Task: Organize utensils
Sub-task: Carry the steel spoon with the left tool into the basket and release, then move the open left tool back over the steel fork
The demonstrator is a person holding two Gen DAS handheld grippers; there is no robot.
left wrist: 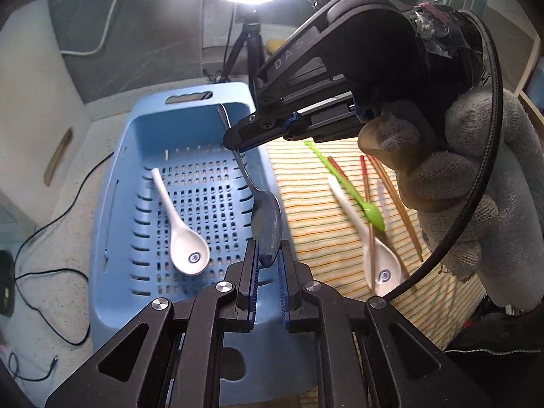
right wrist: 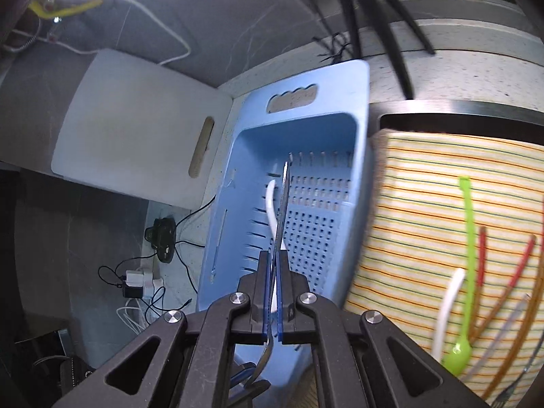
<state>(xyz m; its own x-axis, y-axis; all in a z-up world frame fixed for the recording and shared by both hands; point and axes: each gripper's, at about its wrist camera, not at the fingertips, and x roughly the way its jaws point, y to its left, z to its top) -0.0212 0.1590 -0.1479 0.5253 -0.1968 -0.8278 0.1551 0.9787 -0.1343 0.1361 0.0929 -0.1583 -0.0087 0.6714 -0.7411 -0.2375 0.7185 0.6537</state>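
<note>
Metal spoon (left wrist: 261, 200) gripped at both ends over the blue basket (left wrist: 112, 204)

Right gripper (left wrist: 234, 144) jaws clamp its handle at frame centre; left gripper (left wrist: 268, 261) jaws pinch its bowl, lower centre.

Dull metal spoon (left wrist: 268, 217), matt blue plastic basket (left wrist: 115, 204), striped cloth (left wrist: 316, 210)

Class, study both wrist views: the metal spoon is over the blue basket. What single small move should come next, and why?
Probably the left gripper should open. The metal spoon is gripped at both ends: the right gripper clamps its handle, the left its bowl. It hangs over the blue basket, where a white ceramic spoon already lies, so the right could then lower it alone.
</note>
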